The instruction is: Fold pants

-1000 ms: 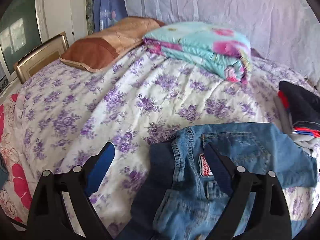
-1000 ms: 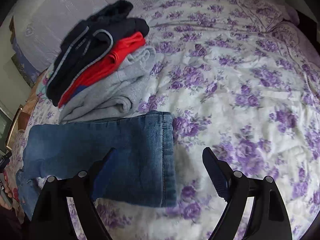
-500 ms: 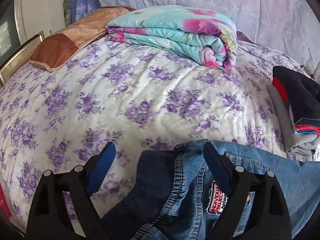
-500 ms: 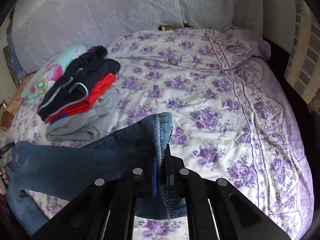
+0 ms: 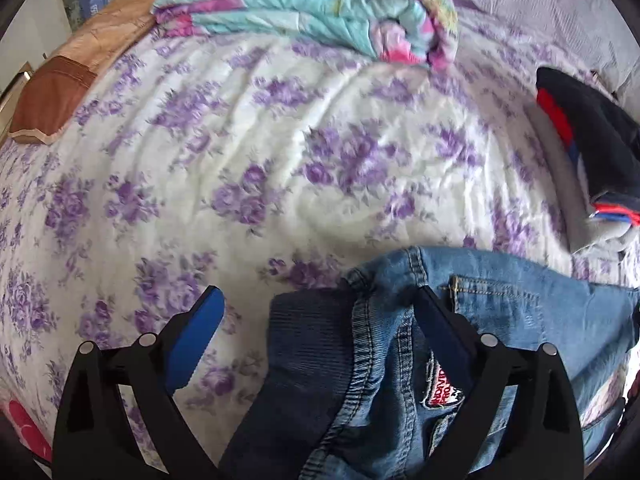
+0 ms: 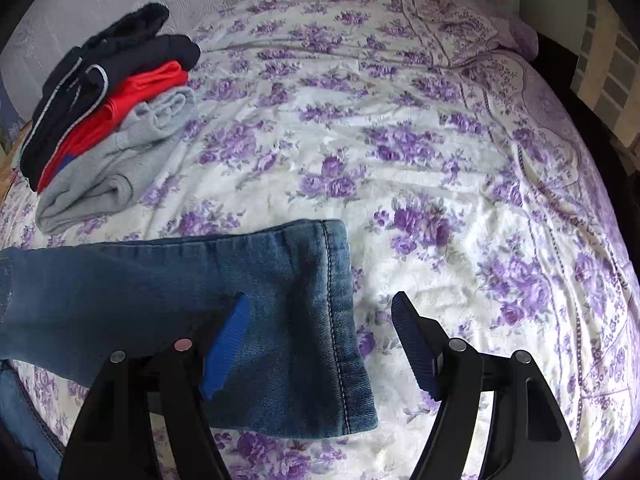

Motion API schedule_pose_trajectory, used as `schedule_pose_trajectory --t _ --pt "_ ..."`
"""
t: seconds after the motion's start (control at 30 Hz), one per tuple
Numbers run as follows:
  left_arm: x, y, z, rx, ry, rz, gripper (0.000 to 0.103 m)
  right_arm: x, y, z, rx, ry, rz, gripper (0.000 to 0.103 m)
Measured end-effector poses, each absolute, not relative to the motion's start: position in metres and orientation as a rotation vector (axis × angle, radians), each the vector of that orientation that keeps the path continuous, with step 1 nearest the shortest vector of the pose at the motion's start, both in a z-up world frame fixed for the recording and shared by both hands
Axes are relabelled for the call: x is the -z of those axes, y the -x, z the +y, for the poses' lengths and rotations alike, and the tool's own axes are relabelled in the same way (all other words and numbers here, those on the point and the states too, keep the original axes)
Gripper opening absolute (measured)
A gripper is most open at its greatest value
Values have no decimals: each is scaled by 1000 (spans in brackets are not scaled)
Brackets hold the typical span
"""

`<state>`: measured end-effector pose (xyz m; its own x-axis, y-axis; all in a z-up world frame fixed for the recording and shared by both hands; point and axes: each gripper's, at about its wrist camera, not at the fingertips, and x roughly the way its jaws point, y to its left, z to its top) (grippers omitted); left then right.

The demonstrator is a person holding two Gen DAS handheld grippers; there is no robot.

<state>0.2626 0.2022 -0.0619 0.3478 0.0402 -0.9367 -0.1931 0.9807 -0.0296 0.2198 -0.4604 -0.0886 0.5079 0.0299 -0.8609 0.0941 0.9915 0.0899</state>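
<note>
Both tongs [image 5: 318, 334] [image 6: 320, 340] wide over jeans [image 6: 200, 300], folded clothes stack [image 6: 108, 120] and quilt [image 5: 320, 4] beyond.

Only one piece of text was visible: a small embroidered patch [image 5: 442, 390] with a white ground and red border, sewn on the jeans [image 5: 500, 320] near the waistband in the left wrist view. Its red letters stood tilted and partly hidden behind a black gripper finger, so only pieces such as "ADIVID" and "PRO" could be made out. Nothing readable showed in the right wrist view.
</note>
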Motion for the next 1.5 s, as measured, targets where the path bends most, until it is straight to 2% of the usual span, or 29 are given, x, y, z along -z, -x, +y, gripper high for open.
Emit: schedule_pose_trajectory --t 0.03,0.07,0.1,0.13,0.17,0.2,0.43,0.53,0.57,0.6,0.63,0.67,0.7,0.73,0.83,0.9,1.0,1.17,1.23,1.3,1.37,1.4,1.43,1.47,1.5 --pt "72 -265 193 -143 133 1240 92 96 -223 -459 29 -137 1061 58" --pt "74 -263 186 -150 110 1227 86 99 -223 -457 10 -143 1066 44" --pt "71 -260 182 -144 103 1204 72 97 -220 -454 12 -131 1049 21" --pt "66 -257 176 -136 95 1186 65 95 -219 -453 1 -123 1036 14" --pt "61 -255 172 -126 88 1170 46 91 -218 -454 -1 -128 1020 14" --pt "53 -252 170 -111 92 1145 43 87 -217 -456 0 -137 999 13" --pt "-3 -264 178 -145 232 922 41 36 -225 -464 -23 -225 830 13" --pt "13 -286 181 -209 244 941 44 49 -243 -459 18 -236 880 14" --pt "33 -297 180 -236 215 1020 50 65 -252 -455 42 -220 953 21" --pt "52 -305 183 -259 185 1105 59 84 -259 -452 69 -198 1035 38" --pt "66 -308 187 -266 199 1153 65 99 -261 -449 100 -174 1076 43" --pt "66 -304 192 -267 227 1140 71 100 -255 -448 111 -165 1039 49" --pt "60 -300 197 -258 258 1121 72 95 -248 -450 133 -164 1013 67" --pt "52 -294 202 -236 287 1108 72 88 -239 -453 143 -178 985 72" --pt "14 -256 221 -187 353 1029 74 63 -201 -466 113 -200 914 73" --pt "-10 -213 230 -165 350 973 87 50 -166 -475 84 -218 902 77" --pt "-20 -139 233 -165 302 929 90 43 -103 -479 19 -269 902 86" --pt "31 -54 232 -149 356 1002 90 73 2 -457 -68 -344 936 90" --pt "51 -51 231 -90 413 1024 90 86 22 -443 -107 -350 952 90" --pt "63 -60 229 -84 427 1009 90 90 29 -429 -126 -297 923 94" --pt "76 -78 230 -105 456 982 90 94 26 -420 -122 -249 893 93" --pt "79 -83 231 -114 473 960 90 98 22 -418 -106 -250 903 76" --pt "78 -84 231 -131 482 934 87 98 19 -418 -96 -254 903 53" --pt "74 -82 229 -110 509 905 55 96 16 -422 -112 -279 911 18" --pt "69 -81 225 -77 528 899 31 91 15 -428 -122 -323 910 13"
